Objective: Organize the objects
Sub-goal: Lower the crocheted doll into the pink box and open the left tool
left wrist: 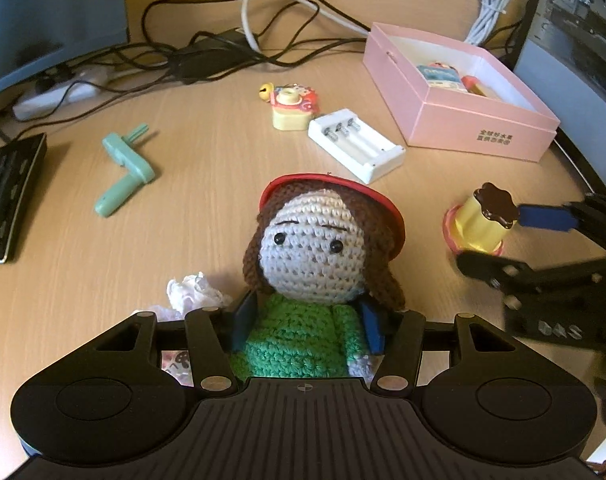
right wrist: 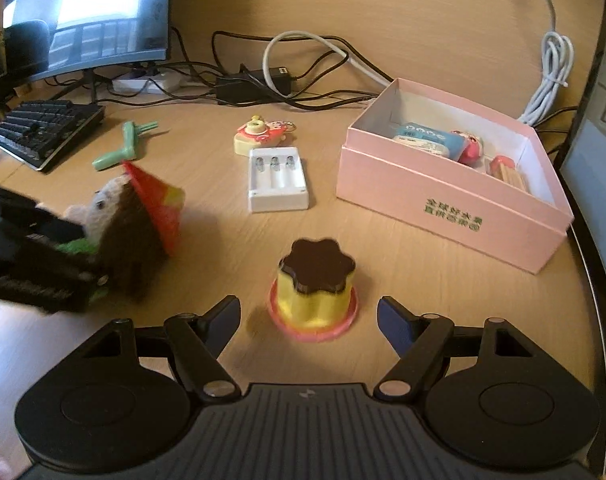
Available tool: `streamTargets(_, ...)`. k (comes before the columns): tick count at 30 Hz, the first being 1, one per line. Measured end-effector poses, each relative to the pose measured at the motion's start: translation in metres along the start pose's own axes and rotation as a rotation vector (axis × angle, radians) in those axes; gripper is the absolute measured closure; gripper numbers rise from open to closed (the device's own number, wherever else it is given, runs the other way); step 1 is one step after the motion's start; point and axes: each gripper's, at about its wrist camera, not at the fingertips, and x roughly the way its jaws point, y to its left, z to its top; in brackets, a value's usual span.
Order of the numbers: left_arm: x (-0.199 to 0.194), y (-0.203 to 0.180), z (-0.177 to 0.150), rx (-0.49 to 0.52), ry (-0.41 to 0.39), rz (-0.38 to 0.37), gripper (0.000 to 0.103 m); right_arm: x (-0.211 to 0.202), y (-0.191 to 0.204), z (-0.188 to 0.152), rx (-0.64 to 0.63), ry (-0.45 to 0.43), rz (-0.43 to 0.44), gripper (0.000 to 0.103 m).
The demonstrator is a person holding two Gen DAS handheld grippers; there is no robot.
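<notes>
A crochet doll (left wrist: 311, 256) with brown hair, a red hat and a green body is held off the desk, and my left gripper (left wrist: 309, 324) is shut on its body. The right wrist view shows the same doll (right wrist: 131, 248) blurred in the left gripper (right wrist: 91, 254). A yellow pudding toy (right wrist: 315, 280) with a brown top and pink base stands on the desk. My right gripper (right wrist: 309, 314) is open around it, with a gap on each side. In the left wrist view that pudding toy (left wrist: 483, 220) sits between the right gripper (left wrist: 491, 237) fingers.
An open pink box (right wrist: 443, 204) with small toys inside stands at the right. A white battery charger (right wrist: 278, 180), a keychain toy (right wrist: 259, 136) and a green crank (right wrist: 123, 148) lie mid-desk. Crumpled paper (left wrist: 191, 288) lies near the doll. Keyboard (right wrist: 43, 128), monitor (right wrist: 91, 12) and cables (left wrist: 207, 52) fill the back.
</notes>
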Motion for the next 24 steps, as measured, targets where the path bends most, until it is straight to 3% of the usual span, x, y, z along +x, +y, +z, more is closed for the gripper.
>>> streamTargets(2, 0.0, 0.0, -0.001, 0.001, -0.002, 0.003, 0.044, 0.006, 0.001, 0.004, 0.0, 0.002, -0.012, 0.035)
streamTargets(4, 0.0, -0.001, -0.001, 0.005, -0.006, 0.008, 0.044, 0.011, -0.001, 0.008, 0.008, 0.018, -0.007, 0.054)
streamTargets(8, 0.001, -0.003, -0.002, 0.006, -0.009, 0.017, 0.045, 0.002, -0.004, 0.008, 0.03, 0.012, -0.01, 0.054)
streamTargets(11, -0.006, -0.006, -0.002, 0.016, -0.022, 0.015, 0.052, -0.02, -0.012, 0.004, 0.041, -0.003, -0.001, 0.054)
streamTargets(15, -0.023, -0.012, 0.003, 0.028, -0.048, -0.113, 0.054, -0.059, -0.03, -0.004, 0.061, -0.039, -0.017, 0.054)
streamTargets(19, -0.039, -0.028, 0.044, 0.01, -0.14, -0.214, 0.055, -0.092, -0.049, -0.012, 0.095, -0.082, -0.047, 0.054)
streamTargets(24, -0.038, -0.061, 0.127, -0.035, -0.269, -0.321, 0.054, -0.107, -0.068, -0.016, 0.156, -0.119, -0.066, 0.054)
